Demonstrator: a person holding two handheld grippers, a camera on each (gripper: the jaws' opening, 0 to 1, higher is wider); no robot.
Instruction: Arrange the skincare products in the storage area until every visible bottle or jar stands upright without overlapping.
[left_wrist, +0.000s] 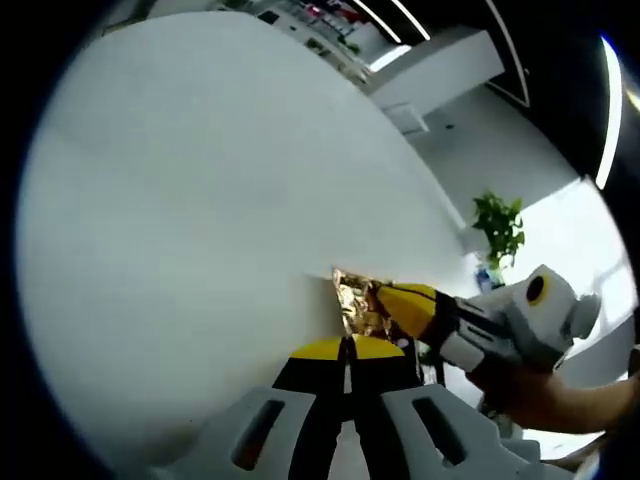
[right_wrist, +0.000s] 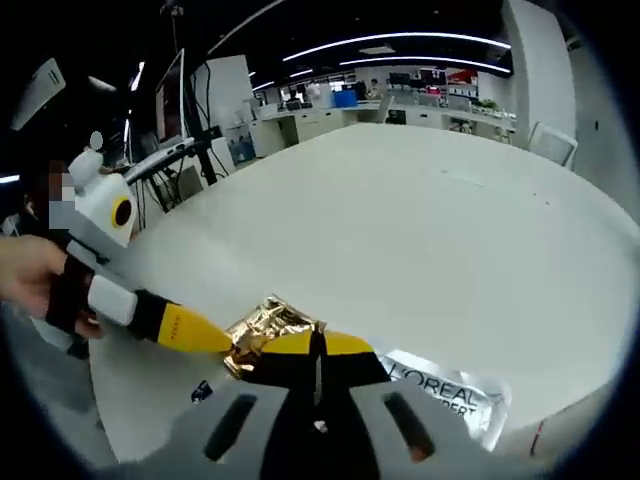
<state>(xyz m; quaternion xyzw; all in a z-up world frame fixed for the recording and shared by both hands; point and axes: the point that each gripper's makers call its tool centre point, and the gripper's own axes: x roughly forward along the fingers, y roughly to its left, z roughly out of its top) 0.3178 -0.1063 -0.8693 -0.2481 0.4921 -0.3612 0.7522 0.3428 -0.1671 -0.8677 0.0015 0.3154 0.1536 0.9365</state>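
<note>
In the left gripper view, the left gripper (left_wrist: 347, 350) comes up from the 6 o'clock edge. Its two yellow tips are pressed tight together, with only a thin line between them. Just past the tips, toward 12 o'clock, lies a shiny gold packet (left_wrist: 355, 303) on the big white table (left_wrist: 200, 200). I cannot tell if the tips pinch the packet or only sit next to it. The right gripper (left_wrist: 385, 297) comes in from 3 o'clock, and its yellow tip touches the gold packet. A hand (left_wrist: 560, 395) holds it near 4 o'clock. A green plant (left_wrist: 498, 228) stands far off at about 2 o'clock.

In the right gripper view, the right gripper (right_wrist: 316, 345) rises from 6 o'clock with its yellow tips closed, almost no gap. The gold packet (right_wrist: 268, 325) sits right at the tips, a bit toward 10 o'clock, crinkled and bright. I cannot tell if the tips grip it. The left gripper (right_wrist: 215, 343) reaches in from 9 o'clock, and its yellow point touches the packet too. A hand (right_wrist: 35, 280) holds it at 9 o'clock. A flat silver packet (right_wrist: 450, 395) with dark letters lies on the table (right_wrist: 420, 220) at about 4 o'clock, next to the right gripper. Desks and long ceiling lights show far away near 12 o'clock
</note>
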